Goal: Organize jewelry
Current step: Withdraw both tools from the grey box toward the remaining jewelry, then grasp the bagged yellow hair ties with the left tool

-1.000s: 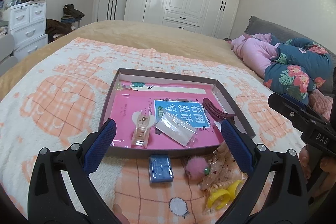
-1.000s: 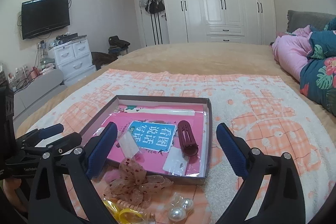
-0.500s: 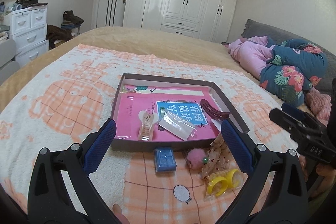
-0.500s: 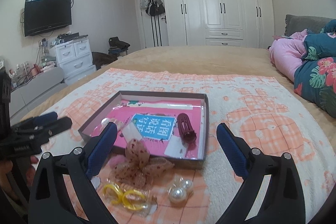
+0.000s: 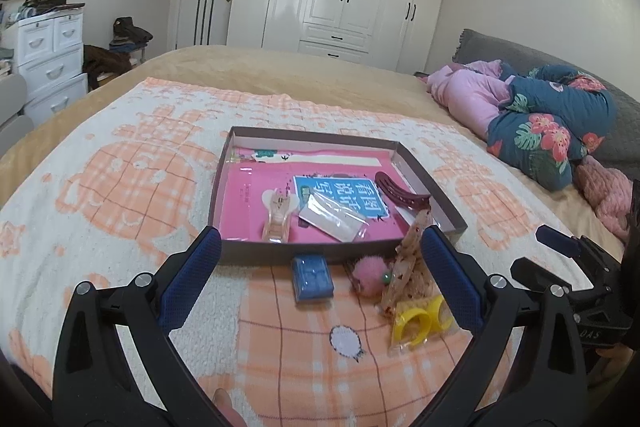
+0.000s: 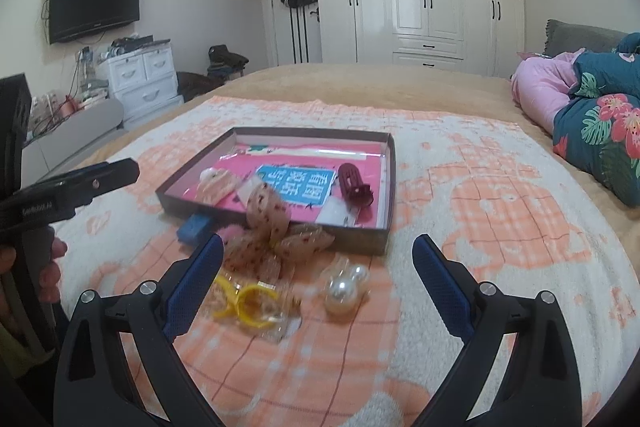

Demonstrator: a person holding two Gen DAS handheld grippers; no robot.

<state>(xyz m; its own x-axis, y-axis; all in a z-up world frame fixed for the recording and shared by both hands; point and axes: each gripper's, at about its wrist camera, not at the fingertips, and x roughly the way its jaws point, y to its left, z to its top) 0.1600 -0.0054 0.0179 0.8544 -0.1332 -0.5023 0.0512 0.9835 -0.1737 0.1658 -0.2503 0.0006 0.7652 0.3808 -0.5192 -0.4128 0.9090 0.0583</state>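
Both grippers, left [image 5: 320,275] and right [image 6: 316,277], hung wide and empty short of the tray [image 6: 362,241]; best pinch the pearl clip [image 6: 344,285] low, then lift clear of the rim.

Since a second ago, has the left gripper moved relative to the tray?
Yes. The left gripper has backed away from the tray; its near wall now sits beyond the fingertips.

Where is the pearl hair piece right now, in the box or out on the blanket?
Out. The pearl piece lies on the blanket in front of the box's near wall.
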